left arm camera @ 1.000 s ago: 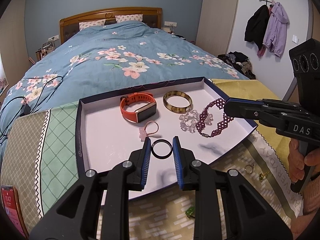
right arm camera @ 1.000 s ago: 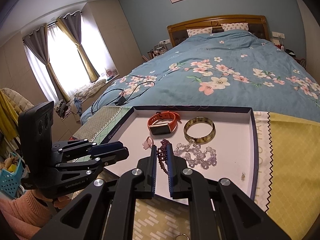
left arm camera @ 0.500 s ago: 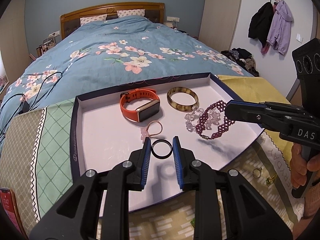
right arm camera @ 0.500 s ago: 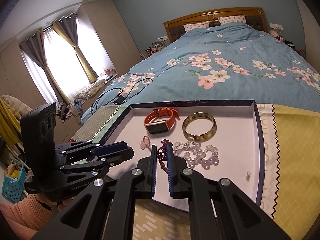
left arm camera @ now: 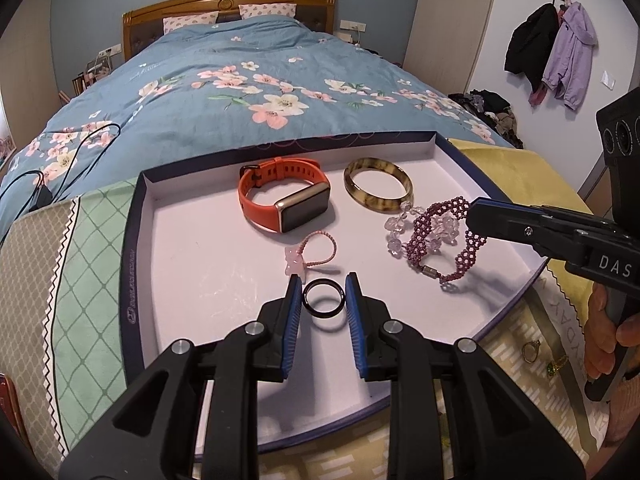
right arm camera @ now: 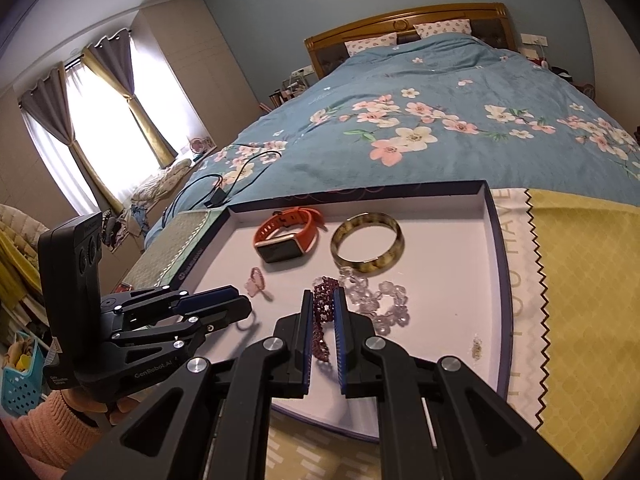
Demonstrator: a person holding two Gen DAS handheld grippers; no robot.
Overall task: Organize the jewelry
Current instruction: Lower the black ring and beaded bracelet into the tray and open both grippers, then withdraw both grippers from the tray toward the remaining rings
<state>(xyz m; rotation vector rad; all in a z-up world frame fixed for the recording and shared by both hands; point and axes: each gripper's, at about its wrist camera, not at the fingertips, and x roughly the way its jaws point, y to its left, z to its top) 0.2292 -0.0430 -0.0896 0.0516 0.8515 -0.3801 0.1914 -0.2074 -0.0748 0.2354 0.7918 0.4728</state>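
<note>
1. Left gripper (left arm camera: 323, 300) at lower centre of the left wrist view: narrow, blue pads clamped on a black ring (left arm camera: 323, 299), one pad on each side. The ring hangs above the white floor of the tray (left arm camera: 132, 240), its shadow just below it.
2. Right gripper (right arm camera: 323, 312) at lower centre of the right wrist view: nearly closed, pads pinching a purple beaded bracelet (right arm camera: 323, 308). The bracelet's free end droops out in front of the tips.
3. Only the left wrist view shows the purple beaded bracelet's full loop and metal clasp, dangling over the tray's right side from the right gripper's tips (left arm camera: 476, 216).
4. Only the left wrist view shows a gold ring (left arm camera: 531, 350) and a green-stone piece (left arm camera: 557, 364) on the cloth at lower right, outside the tray.
5. Only the left wrist view shows a hand (left arm camera: 608, 336) wrapped on the right gripper's handle at the right edge.
6. Only the right wrist view shows the left gripper side-on at lower left, tips (right arm camera: 236, 304) over the tray's near-left part; the ring itself is hard to tell there.
7. Only the right wrist view shows an orange-pink sleeve (right arm camera: 44, 432) below that gripper.
8. In the tray, both views: orange watch (left arm camera: 284, 204) and amber bangle (left arm camera: 378, 190) at the far side, pink bear ring (left arm camera: 310, 256) centre, clear crystal bracelet (right arm camera: 376, 304) just beside the purple one.
9. Both grippers are angled downward toward the tray, which sits on a patterned cloth (right arm camera: 576, 300) at the foot of the bed (right arm camera: 420, 128).
</note>
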